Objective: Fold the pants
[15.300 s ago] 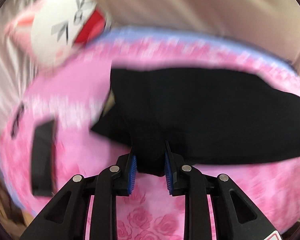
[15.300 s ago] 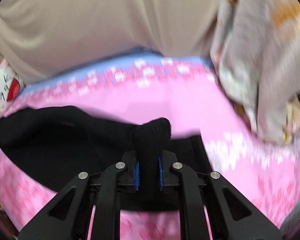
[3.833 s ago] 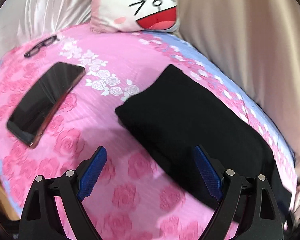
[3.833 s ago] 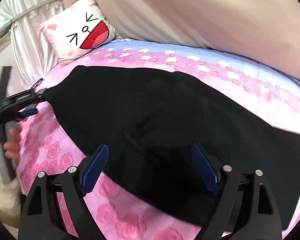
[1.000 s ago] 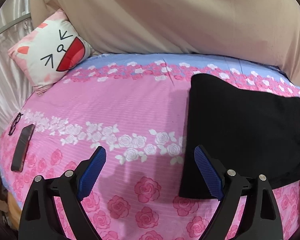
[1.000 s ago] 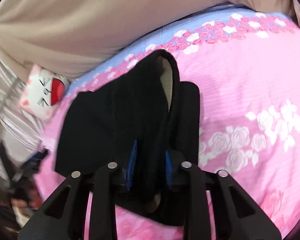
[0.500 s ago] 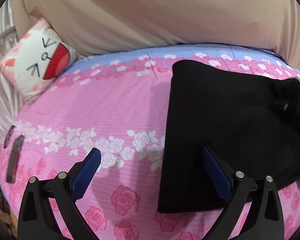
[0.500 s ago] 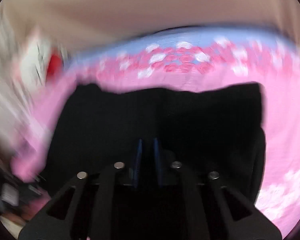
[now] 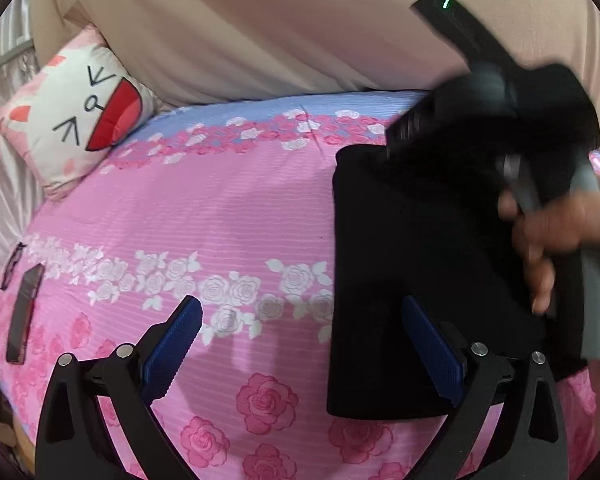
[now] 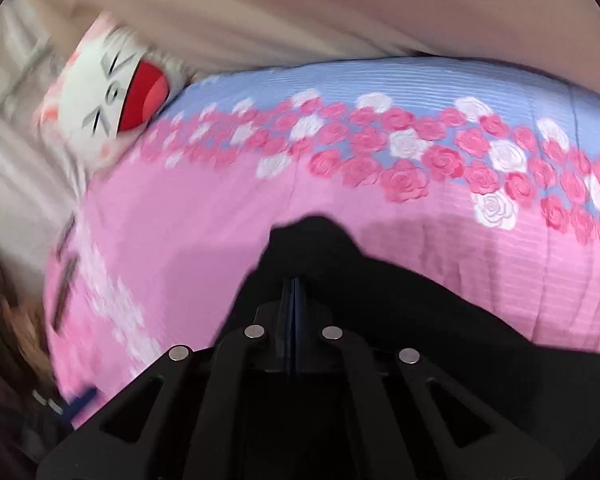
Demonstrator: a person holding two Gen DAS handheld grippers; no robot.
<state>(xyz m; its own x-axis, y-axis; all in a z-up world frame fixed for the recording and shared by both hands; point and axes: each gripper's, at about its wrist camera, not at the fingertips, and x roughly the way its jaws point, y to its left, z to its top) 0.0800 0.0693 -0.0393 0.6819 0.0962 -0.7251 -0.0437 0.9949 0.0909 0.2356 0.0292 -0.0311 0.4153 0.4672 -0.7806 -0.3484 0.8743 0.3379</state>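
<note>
Plainly, the main risk is the fold slipping apart. The right gripper [image 10: 296,284] has its fingers pinched together with black cloth of the pants [image 9: 412,272] bunched around and over them, so it appears to be clamped on a thin edge; a thin bite like that could pull free, and the layer it carries would drop crooked across the stack. The right wrist view is blurred, which suggests fast movement, and a quick drag could also slide the lower layers out of line on the smooth bedspread [image 9: 228,216].

The pants lie as a dark, roughly rectangular stack toward the right side of the bed, nearer its front edge than its far blue edge. The left gripper [image 9: 300,340] hovers wide open and holds nothing, its right finger above the stack's near left corner; if it does not pin that corner, the stack may shift.

Nothing lies between the pants and the bed's open middle. A cat-face cushion [image 9: 80,116] sits at the far left corner, and a phone [image 9: 22,316] and glasses [image 9: 15,260] rest along the left edge, well apart from the cloth.
</note>
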